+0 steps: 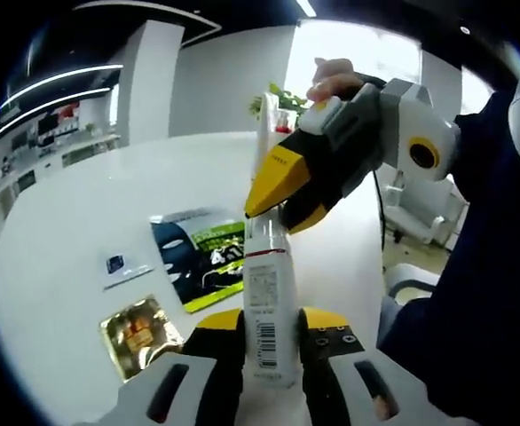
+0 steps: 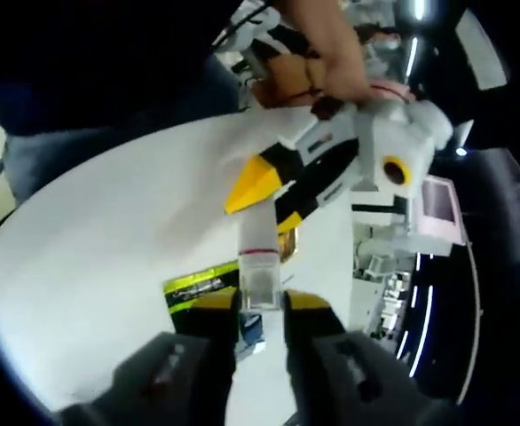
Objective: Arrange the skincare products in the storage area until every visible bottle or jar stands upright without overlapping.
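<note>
A white tube (image 1: 269, 293) with a barcode label and a thin red band is held up above the white table (image 1: 74, 204). My left gripper (image 1: 271, 342) is shut on its lower, labelled end. My right gripper (image 1: 278, 209) reaches in from the upper right, and its yellow-tipped jaws close around the tube's top. In the right gripper view, the right gripper (image 2: 260, 311) clamps the clear end of the tube (image 2: 260, 253). The left gripper (image 2: 262, 209) holds the far end, with a hand on its handle.
On the table lie a dark and green mask packet (image 1: 202, 257), a gold foil sachet (image 1: 140, 333) and a small white card (image 1: 122, 266). The green packet (image 2: 202, 284) lies under the tube. A person's dark sleeve (image 1: 482, 266) fills the right side. A white chair (image 1: 415, 217) stands beyond the table.
</note>
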The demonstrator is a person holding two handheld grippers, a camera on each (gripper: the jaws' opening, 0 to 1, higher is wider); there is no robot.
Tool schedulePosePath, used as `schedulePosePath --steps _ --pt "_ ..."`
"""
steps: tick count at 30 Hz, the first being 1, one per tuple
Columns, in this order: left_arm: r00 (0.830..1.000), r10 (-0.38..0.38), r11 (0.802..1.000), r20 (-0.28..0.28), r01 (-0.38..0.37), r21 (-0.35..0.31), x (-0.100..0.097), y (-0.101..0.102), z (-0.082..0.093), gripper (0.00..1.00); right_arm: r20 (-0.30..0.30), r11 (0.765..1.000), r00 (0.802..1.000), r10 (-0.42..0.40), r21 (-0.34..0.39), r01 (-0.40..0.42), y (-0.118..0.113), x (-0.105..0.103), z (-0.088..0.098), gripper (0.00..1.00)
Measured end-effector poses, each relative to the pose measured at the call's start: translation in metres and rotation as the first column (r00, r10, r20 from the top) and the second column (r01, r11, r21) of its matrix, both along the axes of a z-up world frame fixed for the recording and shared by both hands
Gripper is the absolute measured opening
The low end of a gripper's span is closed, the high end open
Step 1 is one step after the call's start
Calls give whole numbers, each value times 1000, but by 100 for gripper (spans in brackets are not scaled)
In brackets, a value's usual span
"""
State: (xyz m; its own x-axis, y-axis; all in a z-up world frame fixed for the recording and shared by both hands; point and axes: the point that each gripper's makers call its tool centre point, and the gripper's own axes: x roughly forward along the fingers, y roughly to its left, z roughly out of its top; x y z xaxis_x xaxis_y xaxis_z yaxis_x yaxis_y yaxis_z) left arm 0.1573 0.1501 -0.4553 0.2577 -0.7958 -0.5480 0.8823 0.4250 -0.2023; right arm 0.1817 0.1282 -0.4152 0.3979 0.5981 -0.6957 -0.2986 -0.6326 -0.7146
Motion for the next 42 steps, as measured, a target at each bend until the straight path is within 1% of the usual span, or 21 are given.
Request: schedulePosePath --steps 5,8,9,11,16,22,24,25,28,29,31,33,35,37,39,40,42 --pt "1000 -2 1000 2 2 14 0 1 -3 22 -16 1000 1000 -7 0 7 -1 0 -5 19" --pt "1000 3 1000 3 -3 16 1 1 -3 22 1 1000 1000 -1 -8 1 -1 1 -7 19" --pt "1000 3 1000 5 -3 16 1 2 -3 22 18 1000 1000 4 -8 -4 -1 2 -6 21" --pt "1000 -4 1000 16 4 13 1 2 -2 22 24 1000 1000 5 -9 -5 -1 3 -7 26" --pt "1000 -3 1000 14 2 18 2 3 -4 22 15 1000 1000 -14 -21 14 -7 6 -14 27" --pt "1000 0 1000 17 -1 20 3 4 -3 22 9 998 998 -58 7 58 -13 12 -12 30" --pt "1000 1 1000 17 -1 19 4 5 -3 22 7 997 997 -73 39 72 -14 14 -8 32" --pt "1000 0 1000 20 -1 20 4 5 -3 22 -16 994 996 -92 54 93 -15 14 -7 33" --pt "1000 2 1000 20 -3 18 4 5 -3 22 -20 990 993 -118 72 120 -18 16 -7 33" --pt "1000 3 1000 22 -3 19 4 5 -3 22 -33 987 990 -138 80 141 -20 17 -9 33" --pt "1000 5 1000 25 -5 18 5 5 -4 22 -49 982 987 -153 108 157 -21 18 -8 33" --pt "1000 7 1000 25 -8 14 5 6 -4 22 -106 972 979 -174 139 188 -21 15 -9 34" --pt "1000 8 1000 24 -9 13 6 6 -4 22 -112 969 977 -183 150 199 -22 15 -8 34" --pt "1000 10 1000 29 -11 11 7 6 -3 22 -134 964 972 -194 160 214 -24 15 -9 34" --pt "999 12 1000 30 -12 6 8 7 -3 22 -165 944 957 -241 188 270 -29 17 -9 34" --pt "999 14 1000 34 -14 4 9 7 -2 22 -186 930 949 -256 221 294 -30 18 -6 34" --pt "999 17 1000 33 -17 -3 10 7 -1 22 -265 901 926 -269 271 339 -30 15 -4 37"
